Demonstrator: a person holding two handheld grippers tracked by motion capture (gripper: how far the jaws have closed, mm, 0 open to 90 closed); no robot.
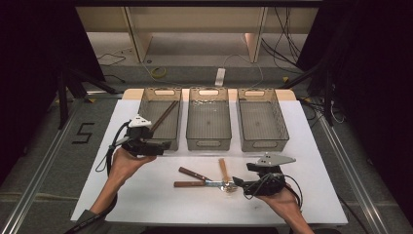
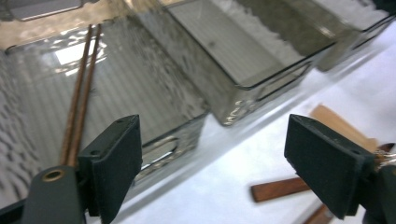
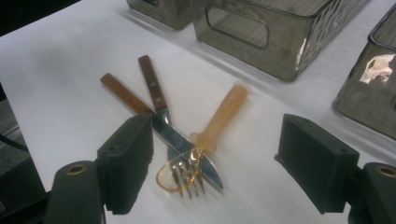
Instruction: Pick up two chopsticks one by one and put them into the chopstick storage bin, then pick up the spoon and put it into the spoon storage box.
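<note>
At lower centre of the high view, three utensils are lying crossed; two chopsticks are resting in the leftmost of three bins. Both grippers, left and right, are gaping empty.

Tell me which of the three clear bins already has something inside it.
The left bin, next to the left gripper: a pair of brown chopsticks lies inside. The middle bin and the right bin hold nothing.
</note>
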